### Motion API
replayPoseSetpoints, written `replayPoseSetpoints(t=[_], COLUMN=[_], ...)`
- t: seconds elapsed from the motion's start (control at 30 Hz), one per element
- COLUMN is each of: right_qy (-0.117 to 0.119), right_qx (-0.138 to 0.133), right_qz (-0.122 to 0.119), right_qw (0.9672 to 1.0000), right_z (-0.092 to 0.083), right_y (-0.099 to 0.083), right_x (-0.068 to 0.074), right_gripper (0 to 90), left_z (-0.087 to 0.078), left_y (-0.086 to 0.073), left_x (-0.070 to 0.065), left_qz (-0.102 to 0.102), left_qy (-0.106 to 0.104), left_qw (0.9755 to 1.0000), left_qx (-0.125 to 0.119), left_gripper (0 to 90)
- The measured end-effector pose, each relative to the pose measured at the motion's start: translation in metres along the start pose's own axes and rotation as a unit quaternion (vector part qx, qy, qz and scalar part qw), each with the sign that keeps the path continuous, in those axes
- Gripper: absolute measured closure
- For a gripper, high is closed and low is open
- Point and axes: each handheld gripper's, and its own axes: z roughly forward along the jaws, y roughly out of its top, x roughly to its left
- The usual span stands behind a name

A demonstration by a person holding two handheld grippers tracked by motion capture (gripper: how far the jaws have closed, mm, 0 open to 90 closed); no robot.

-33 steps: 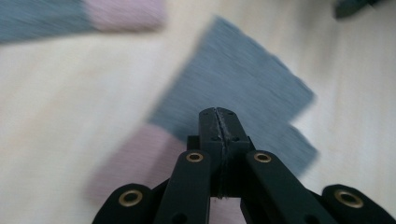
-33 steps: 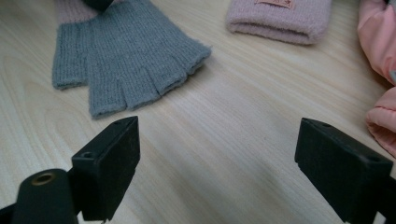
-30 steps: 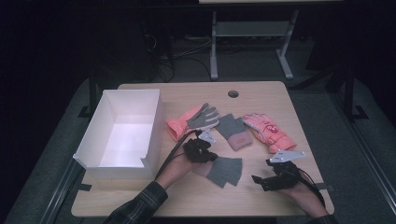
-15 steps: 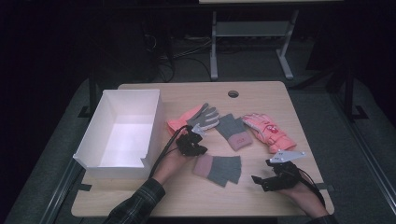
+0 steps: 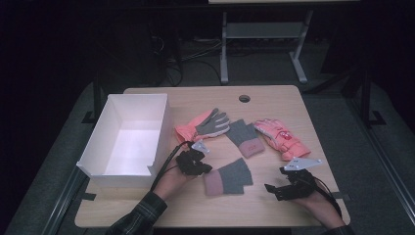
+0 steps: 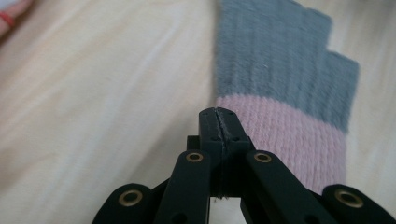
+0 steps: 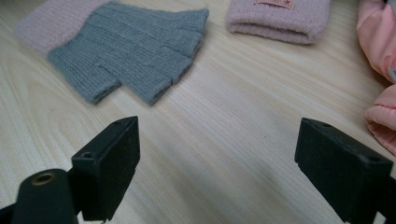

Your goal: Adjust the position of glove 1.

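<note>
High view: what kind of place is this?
Probably a lab or recording room, not a home: a lone wooden table on grey carpet, a metal stand with loose cables behind, and dark surroundings. Gloves and a white box lie on it.

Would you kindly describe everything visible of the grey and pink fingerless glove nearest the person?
The fingerless glove is ribbed knit, with a grey hand part and a pale pink cuff, its short finger stubs and thumb open-ended. It lies flat on the wooden table, cuff toward the left gripper, whose shut jaws sit at the cuff's edge; contact is unclear.
</note>
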Motion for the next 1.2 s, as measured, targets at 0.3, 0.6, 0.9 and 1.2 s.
replayPoseSetpoints(t=[0.3,0.6,0.9,1.2], right_qy=[-0.001,0.000,0.002,0.015], right_qx=[-0.001,0.001,0.004,-0.008], right_qz=[-0.002,-0.001,-0.002,-0.009], right_qw=[1.0000,1.0000,1.0000,0.9998], right_z=[-0.001,0.000,0.000,-0.001], right_y=[0.000,0.000,0.000,0.003], right_x=[0.000,0.000,0.001,0.005], right_gripper=[13.9,13.9,13.9,36.7], left_z=[-0.002,0.002,0.012,0.020], left_y=[-0.010,-0.010,-0.003,0.003], left_x=[-0.015,-0.036,-0.055,-0.071], left_qz=[-0.004,0.017,0.042,0.059], left_qy=[-0.029,-0.053,-0.077,-0.100], left_qw=[0.9996,0.9984,0.9961,0.9932], left_qx=[0.001,0.007,0.009,0.006], left_gripper=[89.8,89.7,89.7,89.7])
